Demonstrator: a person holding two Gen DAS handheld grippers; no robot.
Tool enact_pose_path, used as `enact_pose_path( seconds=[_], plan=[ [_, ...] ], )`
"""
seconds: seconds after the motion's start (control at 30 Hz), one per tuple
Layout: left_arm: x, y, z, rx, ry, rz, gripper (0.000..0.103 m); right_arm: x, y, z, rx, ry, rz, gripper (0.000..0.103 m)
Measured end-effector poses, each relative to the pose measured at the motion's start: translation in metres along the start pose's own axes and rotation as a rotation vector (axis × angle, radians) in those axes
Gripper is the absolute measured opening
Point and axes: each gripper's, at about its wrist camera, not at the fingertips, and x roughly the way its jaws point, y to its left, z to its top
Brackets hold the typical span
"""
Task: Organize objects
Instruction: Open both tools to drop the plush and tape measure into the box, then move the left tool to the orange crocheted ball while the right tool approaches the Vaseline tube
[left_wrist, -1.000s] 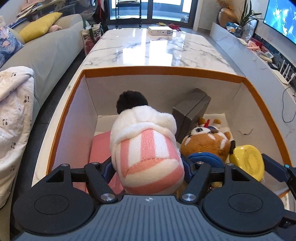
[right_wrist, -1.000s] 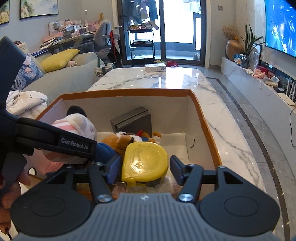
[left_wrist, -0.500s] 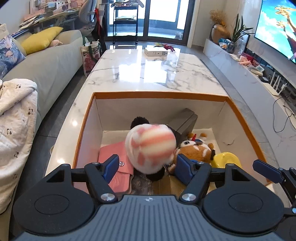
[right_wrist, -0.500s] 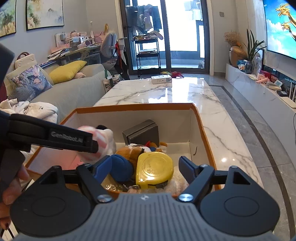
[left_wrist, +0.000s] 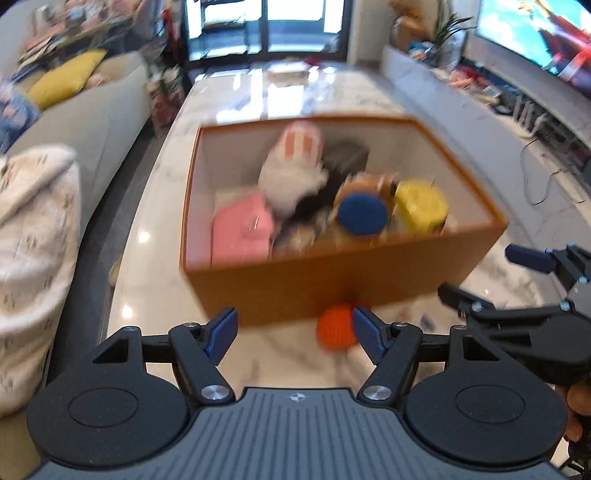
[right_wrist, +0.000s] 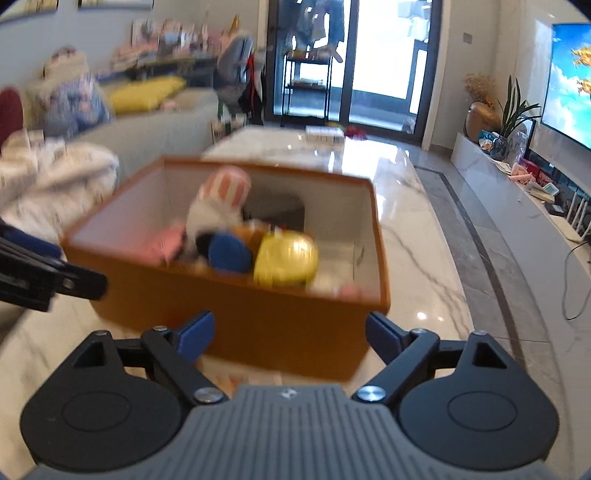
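The orange box (left_wrist: 332, 284) on the marble table (right_wrist: 413, 236) holds the striped plush (left_wrist: 295, 162), pink pouch (left_wrist: 240, 229), blue disc (left_wrist: 362, 214) and yellow case (right_wrist: 286, 258). Both the left gripper (left_wrist: 293, 332) and the right gripper (right_wrist: 290, 332) stand spread and empty, the right's jaws having just been opening. An orange ball (left_wrist: 334, 326) lies before the box's near wall.

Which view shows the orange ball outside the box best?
The left wrist view: the orange ball lies on the marble table before the box, blurred. In the right wrist view the box's near wall and claw hide it.
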Motion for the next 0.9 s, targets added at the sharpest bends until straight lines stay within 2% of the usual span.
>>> enact_pose_path(
  seconds=[0.13, 0.3, 0.43, 0.53, 0.77, 0.9],
  plan=[
    [0.015, 0.0, -0.025, -0.07, 0.073, 0.049, 0.081, 0.025, 0.006, -0.016, 0.028, 0.051, -0.045, 0.089],
    [0.013, 0.007, -0.025, -0.078, 0.059, 0.045, 0.081, 0.048, 0.014, -0.023, 0.094, 0.05, -0.101, 0.088],
    [0.016, 0.018, -0.026, -0.097, 0.062, 0.051, 0.081, 0.059, 0.021, -0.02, 0.123, 0.064, -0.08, 0.091],
    [0.018, 0.027, -0.024, -0.108, 0.061, 0.058, 0.081, 0.065, 0.026, -0.019, 0.137, 0.106, -0.016, 0.09],
    [0.024, 0.036, -0.022, -0.141, 0.081, 0.048, 0.081, 0.056, 0.057, -0.025, -0.005, 0.189, 0.122, 0.089],
    [0.025, 0.031, -0.023, -0.12, 0.089, 0.051, 0.081, 0.045, 0.076, -0.037, -0.189, 0.214, 0.1, 0.091]
  ],
)
